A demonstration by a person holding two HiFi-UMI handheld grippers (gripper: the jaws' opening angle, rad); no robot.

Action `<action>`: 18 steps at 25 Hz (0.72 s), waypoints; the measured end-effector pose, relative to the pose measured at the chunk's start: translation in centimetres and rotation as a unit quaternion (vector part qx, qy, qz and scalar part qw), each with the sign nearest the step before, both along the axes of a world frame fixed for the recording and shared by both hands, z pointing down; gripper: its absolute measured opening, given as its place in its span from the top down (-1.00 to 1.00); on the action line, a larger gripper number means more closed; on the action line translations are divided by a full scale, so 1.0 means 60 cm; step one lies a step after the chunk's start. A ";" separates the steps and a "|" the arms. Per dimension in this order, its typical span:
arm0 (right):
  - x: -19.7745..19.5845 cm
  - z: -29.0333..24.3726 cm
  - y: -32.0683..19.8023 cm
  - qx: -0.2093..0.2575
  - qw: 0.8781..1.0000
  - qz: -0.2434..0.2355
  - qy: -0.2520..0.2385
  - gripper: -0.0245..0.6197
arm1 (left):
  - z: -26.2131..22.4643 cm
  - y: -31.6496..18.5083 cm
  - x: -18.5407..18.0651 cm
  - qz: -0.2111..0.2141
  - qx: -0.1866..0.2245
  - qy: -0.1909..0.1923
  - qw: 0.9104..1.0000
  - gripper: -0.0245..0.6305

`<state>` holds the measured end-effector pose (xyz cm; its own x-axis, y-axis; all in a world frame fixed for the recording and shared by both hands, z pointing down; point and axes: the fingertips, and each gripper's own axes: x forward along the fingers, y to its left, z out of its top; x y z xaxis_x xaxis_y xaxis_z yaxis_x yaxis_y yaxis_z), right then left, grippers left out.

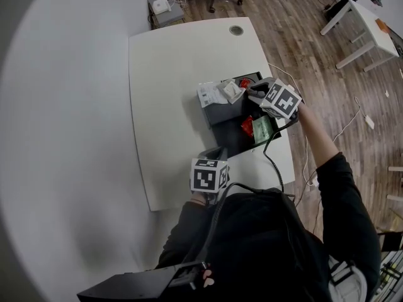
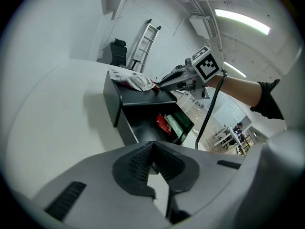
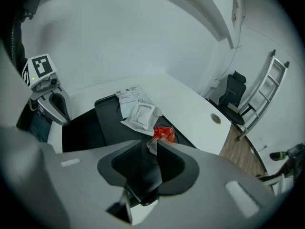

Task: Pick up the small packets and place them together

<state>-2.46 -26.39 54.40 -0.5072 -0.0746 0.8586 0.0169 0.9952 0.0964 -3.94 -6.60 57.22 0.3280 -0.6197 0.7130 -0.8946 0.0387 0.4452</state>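
No word, brand or number is legible anywhere in these views. A white printed sheet [image 3: 129, 97] on the black tray [image 3: 106, 109] carries lines of fine print and a small emblem, all too small to read. The red packet [image 3: 165, 134] shows only blurred pale marks. The left marker cube [image 1: 208, 175] and the right marker cube [image 1: 281, 100] bear black-and-white square patterns, no letters.

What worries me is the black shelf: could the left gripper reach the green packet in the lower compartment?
Probably yes: the left gripper, jaws shut, faces the lower compartment's open side; nothing lies before the green packet, and the right gripper is higher up.
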 end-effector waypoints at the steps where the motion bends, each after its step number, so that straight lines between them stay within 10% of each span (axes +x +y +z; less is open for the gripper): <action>1: 0.001 -0.002 0.000 0.001 1.000 -0.001 0.000 0.62 | 0.000 0.000 0.000 0.001 0.000 0.000 1.000 0.93; 18: 0.062 -0.042 0.116 -0.009 0.998 -0.063 0.007 0.59 | -0.001 -0.004 0.002 0.007 -0.001 0.000 1.000 0.93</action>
<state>1.26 -19.41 51.91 -0.5004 0.0039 0.8658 0.1433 0.9866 0.0783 -3.79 -6.82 57.16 0.3374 -0.6137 0.7138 -0.8949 0.0261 0.4454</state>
